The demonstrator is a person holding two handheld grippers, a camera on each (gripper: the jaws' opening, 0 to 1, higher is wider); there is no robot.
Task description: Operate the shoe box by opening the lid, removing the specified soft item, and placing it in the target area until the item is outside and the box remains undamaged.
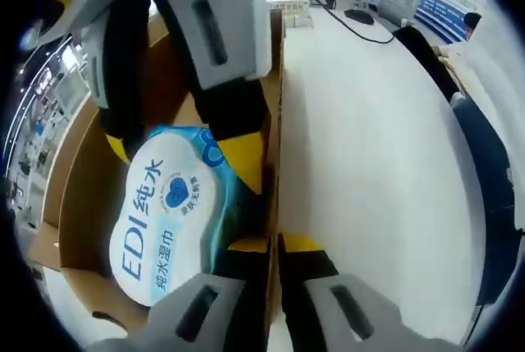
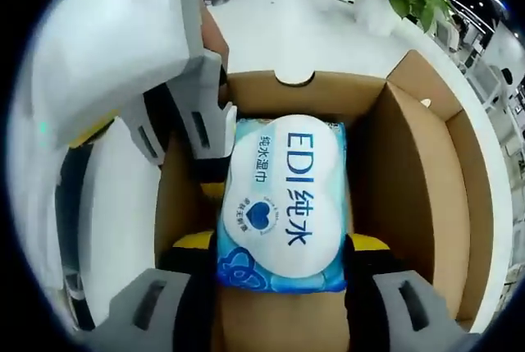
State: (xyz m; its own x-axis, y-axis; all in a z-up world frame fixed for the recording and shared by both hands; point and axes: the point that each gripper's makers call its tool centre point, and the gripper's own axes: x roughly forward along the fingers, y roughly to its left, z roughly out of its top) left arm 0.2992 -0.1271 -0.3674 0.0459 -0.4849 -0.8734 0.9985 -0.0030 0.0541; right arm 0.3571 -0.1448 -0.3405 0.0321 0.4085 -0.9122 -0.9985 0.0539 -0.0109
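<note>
Right gripper (image 2: 279,258) clamps the blue-white soft wipes pack (image 2: 283,204) inside the open brown cardboard shoe box (image 2: 418,180); left gripper (image 1: 273,241) pinches the box wall (steadying it, likely) on the white worktop (image 1: 369,163).

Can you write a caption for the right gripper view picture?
Right tongs straddle the wet-wipes pack inside the open shoe box.
</note>
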